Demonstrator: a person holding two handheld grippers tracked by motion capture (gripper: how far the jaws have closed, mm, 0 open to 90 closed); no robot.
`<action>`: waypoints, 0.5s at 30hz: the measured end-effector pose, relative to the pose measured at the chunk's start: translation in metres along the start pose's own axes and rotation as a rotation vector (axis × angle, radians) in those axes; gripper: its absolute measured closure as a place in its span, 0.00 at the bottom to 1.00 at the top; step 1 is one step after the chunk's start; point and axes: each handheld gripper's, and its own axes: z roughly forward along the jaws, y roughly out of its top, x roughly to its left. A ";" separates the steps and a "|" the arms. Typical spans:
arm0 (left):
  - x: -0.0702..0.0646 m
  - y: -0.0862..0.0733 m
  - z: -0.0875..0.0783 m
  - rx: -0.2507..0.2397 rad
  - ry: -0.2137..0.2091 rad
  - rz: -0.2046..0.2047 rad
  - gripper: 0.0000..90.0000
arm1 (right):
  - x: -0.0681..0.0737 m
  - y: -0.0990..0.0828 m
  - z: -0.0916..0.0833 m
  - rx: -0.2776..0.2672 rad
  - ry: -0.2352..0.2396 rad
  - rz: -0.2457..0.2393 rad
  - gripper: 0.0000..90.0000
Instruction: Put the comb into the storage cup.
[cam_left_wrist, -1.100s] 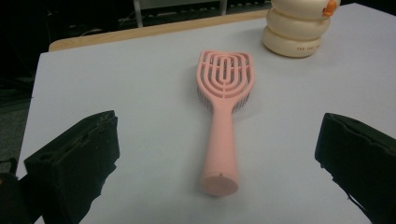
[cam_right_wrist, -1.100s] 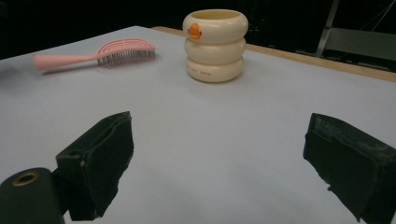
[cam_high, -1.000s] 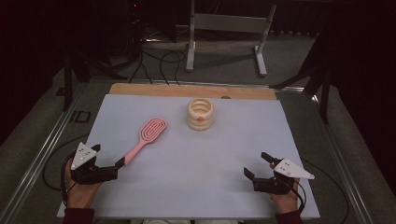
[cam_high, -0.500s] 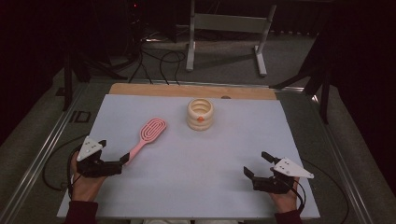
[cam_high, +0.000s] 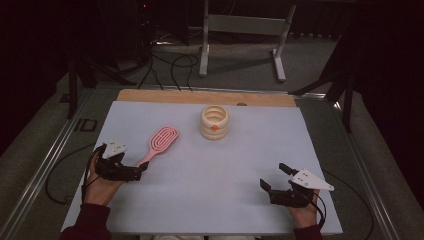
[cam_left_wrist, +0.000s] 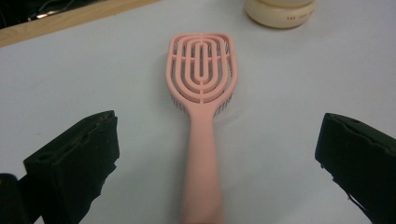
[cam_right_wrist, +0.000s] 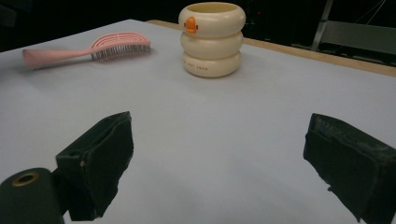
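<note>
Desk covered by a pale blue-grey sheet, with a wooden strip along the far edge. Pink hairbrush lies flat on the left half of the desk, bristles down, vented oval head pointing away toward the far side and handle angled back toward the person's left hand. Left claw sits at the handle end of the brush, jaws spread; in the left gripper view the handle of the brush runs up between the two black jaws, with clear sheet showing on both sides, so the jaws are apart from it and not pinching. Handle end nearest the camera is blurred; cannot tell whether it touches the claw body. Cream holder, built as three stacked rings with an open top and a small orange mark on its front, stands upright near the far middle of the desk, well apart from the brush head. Right claw rests low over the near right part of the desk, held by the right hand, jaws spread wide with nothing between them. Right gripper view looks across bare sheet to the holder and, left of it, the brush seen side-on, bristles against the sheet. Grey three-cornered plate on top of each gripper. Metal stand and loose cables on the floor beyond the desk.
</note>
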 end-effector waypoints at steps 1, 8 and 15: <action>0.000 0.002 0.002 0.012 -0.001 0.004 0.01 | 0.000 0.000 0.000 0.000 0.001 0.001 0.09; 0.001 0.010 0.012 0.062 0.003 0.010 0.01 | 0.000 -0.001 0.001 0.004 -0.003 -0.001 0.09; 0.004 0.017 0.022 0.112 -0.006 0.003 0.01 | -0.001 -0.001 0.000 0.005 -0.004 -0.001 0.09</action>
